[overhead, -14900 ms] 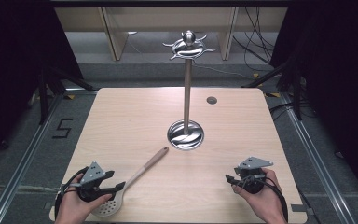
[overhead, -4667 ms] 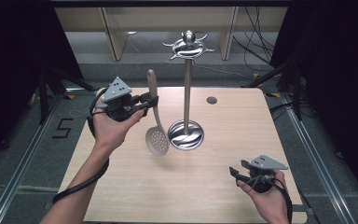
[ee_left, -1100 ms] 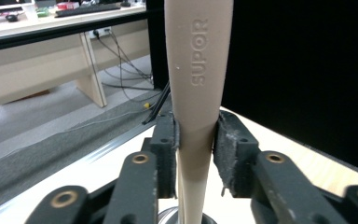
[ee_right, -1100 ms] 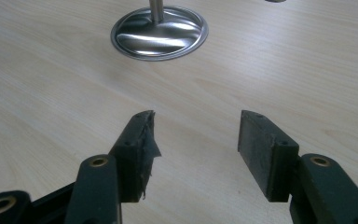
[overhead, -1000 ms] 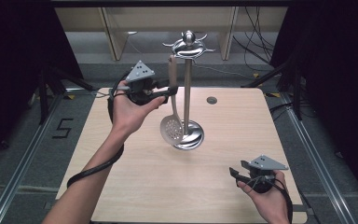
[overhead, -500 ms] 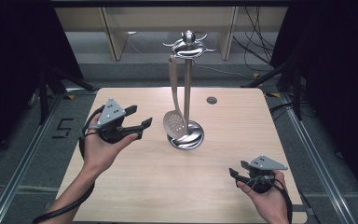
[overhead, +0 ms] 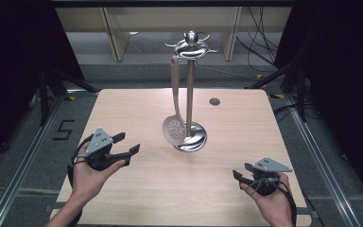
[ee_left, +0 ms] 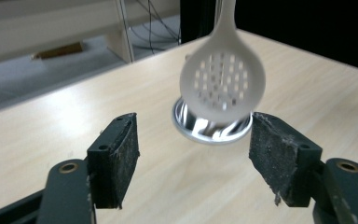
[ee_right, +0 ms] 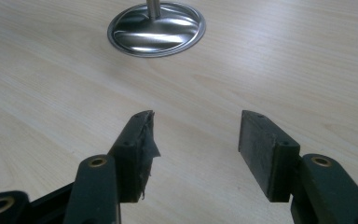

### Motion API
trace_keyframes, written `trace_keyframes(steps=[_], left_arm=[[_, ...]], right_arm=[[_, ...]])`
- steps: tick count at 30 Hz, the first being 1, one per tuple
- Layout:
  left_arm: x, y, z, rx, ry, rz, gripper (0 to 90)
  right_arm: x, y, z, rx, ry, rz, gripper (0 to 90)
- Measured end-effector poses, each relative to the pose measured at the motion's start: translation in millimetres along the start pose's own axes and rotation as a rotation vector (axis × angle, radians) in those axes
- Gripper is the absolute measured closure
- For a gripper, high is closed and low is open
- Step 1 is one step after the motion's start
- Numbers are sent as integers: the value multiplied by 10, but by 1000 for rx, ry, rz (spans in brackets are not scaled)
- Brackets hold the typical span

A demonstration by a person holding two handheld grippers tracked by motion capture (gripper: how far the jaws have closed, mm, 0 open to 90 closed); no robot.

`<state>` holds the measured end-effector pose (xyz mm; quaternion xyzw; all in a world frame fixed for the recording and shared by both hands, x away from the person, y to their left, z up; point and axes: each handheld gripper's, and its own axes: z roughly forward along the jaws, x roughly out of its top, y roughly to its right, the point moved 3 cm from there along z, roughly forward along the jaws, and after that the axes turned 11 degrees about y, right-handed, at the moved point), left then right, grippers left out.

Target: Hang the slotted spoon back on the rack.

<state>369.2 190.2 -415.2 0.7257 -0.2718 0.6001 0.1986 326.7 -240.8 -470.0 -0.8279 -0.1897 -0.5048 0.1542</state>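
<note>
The skimmer [overhead: 175, 127] hangs on the stand [overhead: 189, 85], well beyond the left fingers [overhead: 125, 144], just opened and empty. Right fingers [overhead: 242, 171] spread, empty, over the bench [overhead: 246, 123].

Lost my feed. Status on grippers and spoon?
Left gripper open, empty. Right gripper open, empty. Slotted spoon hanging on stand. Nothing in the way.

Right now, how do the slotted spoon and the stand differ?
The spoon is matte, pale and perforated; the stand is shiny chrome. The spoon hangs from a hook, its bowl above the table; the stand rests on a round base. Both are upright, and neither gripper holds either.
</note>
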Motion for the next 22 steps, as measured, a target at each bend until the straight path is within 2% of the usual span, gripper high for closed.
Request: trace_keyframes(steps=[2,3,4,5,6,8,9,10,11,13,14,15,17,18,19,20,21,22], left_arm=[[-145,-23,-20,8,-36,-4,321],[-214,-49,-28,1,-53,12,321],[-284,-50,-37,6,-65,-9,321],[-356,-76,-54,9,-83,6,320],[-414,-84,-66,15,-93,4,320],[-523,-82,-88,25,-98,-34,320],[-580,-102,-102,29,-101,-15,319],[-637,-116,-124,36,-114,-4,319],[-691,-107,-146,47,-128,-35,320],[-739,-144,-190,74,-142,-62,322],[-733,-178,-189,79,-127,-41,323],[-731,-196,-200,88,-121,-59,323],[-700,-240,-222,105,-101,-67,323],[-691,-268,-232,113,-92,-67,323],[-696,-282,-251,137,-98,-95,323],[-702,-308,-251,134,-96,-87,323],[-716,-326,-258,139,-102,-93,323],[-725,-357,-258,134,-104,-81,323]], right_arm=[[-1,1,1,1,0,2,459],[-2,-9,0,4,-7,17,459],[-2,-9,0,4,-7,17,459],[-2,-10,-1,4,-9,19,459],[-4,-16,-3,6,-14,27,459],[-1,-1,-1,-3,-5,7,459],[-4,-13,-2,4,-14,23,459],[-5,-10,4,9,-10,16,459],[-3,-6,4,9,-7,9,459],[-1,-6,7,7,-1,-4,459],[-1,6,7,24,-12,-17,459],[1,12,9,17,-7,-33,458],[1,9,12,19,-6,-32,458],[-1,-11,16,14,-2,-15,458],[0,-9,10,16,-11,-18,458],[5,10,10,13,-9,-44,456],[5,11,10,12,-8,-45,456],[6,11,10,12,-8,-45,455]])
